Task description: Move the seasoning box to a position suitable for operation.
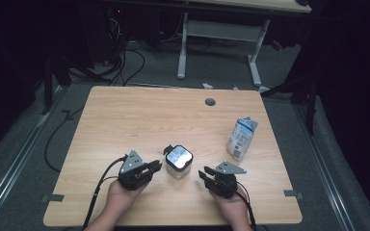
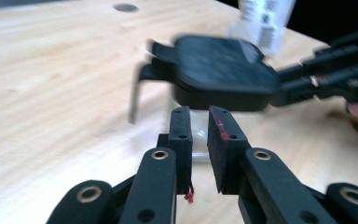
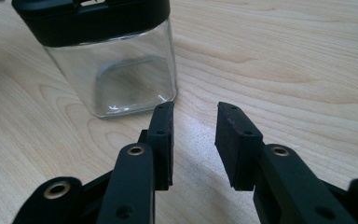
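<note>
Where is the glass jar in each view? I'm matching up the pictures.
High view: glass jar at centre, between the two grippers.
Left gripper view: upper centre, just beyond the jaws.
Right gripper view: upper left.
Shared landmark: its black lid.

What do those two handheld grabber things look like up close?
Each is a black, blocky tool. The left gripper and the right gripper both carry a grey three-cornered plate on top and trail a black cable past the wrist. Their jaws are flat black pads on linked arms with brass-coloured pivot rings. The left one's pads show red smudges. No sleeves are visible.
</note>
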`<state>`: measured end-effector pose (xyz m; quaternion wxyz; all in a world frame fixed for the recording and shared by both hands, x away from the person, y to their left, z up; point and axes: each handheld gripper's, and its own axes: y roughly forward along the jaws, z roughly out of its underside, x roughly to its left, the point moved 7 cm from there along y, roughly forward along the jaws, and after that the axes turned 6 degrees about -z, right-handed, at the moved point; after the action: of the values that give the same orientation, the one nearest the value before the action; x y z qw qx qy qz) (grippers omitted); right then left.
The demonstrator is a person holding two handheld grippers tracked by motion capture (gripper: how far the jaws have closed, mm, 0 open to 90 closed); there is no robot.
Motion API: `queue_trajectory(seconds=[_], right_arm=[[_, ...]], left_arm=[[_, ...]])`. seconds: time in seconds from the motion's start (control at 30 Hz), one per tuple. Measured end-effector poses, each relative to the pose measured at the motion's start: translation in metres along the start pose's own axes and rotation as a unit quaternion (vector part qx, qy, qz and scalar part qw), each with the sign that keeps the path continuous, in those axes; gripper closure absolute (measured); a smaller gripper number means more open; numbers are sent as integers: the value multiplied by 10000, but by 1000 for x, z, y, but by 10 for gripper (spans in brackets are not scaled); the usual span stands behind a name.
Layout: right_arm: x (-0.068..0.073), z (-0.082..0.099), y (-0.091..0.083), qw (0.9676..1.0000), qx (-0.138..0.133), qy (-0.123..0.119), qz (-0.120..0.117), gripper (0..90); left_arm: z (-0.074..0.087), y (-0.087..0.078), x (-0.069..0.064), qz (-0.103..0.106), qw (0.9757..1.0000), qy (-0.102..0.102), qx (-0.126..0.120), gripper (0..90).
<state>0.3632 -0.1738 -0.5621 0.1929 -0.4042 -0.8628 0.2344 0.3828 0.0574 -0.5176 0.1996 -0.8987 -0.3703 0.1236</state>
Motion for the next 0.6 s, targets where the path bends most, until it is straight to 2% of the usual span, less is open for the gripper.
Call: queue_trajectory(seconds=[0.03,0.27,0.4,0.47,0.6], right_arm=[[0,0,0,10000,-7,67,1,682],[-2,-1,0,9999,1,51,123,722],[-1,-1,0,9998,19,-9,174,732],[-1,0,0,9995,29,-77,292,744],[-2,0,-1,9996,28,-67,288,792]], left_arm=[[-7,0,6,-90,9999,11,-48,826],[-26,12,15,-238,9997,0,-41,884],[-33,23,14,-282,9996,62,27,898],[-37,29,12,-298,9995,118,40,898],[-43,34,9,-303,9994,177,13,899]])
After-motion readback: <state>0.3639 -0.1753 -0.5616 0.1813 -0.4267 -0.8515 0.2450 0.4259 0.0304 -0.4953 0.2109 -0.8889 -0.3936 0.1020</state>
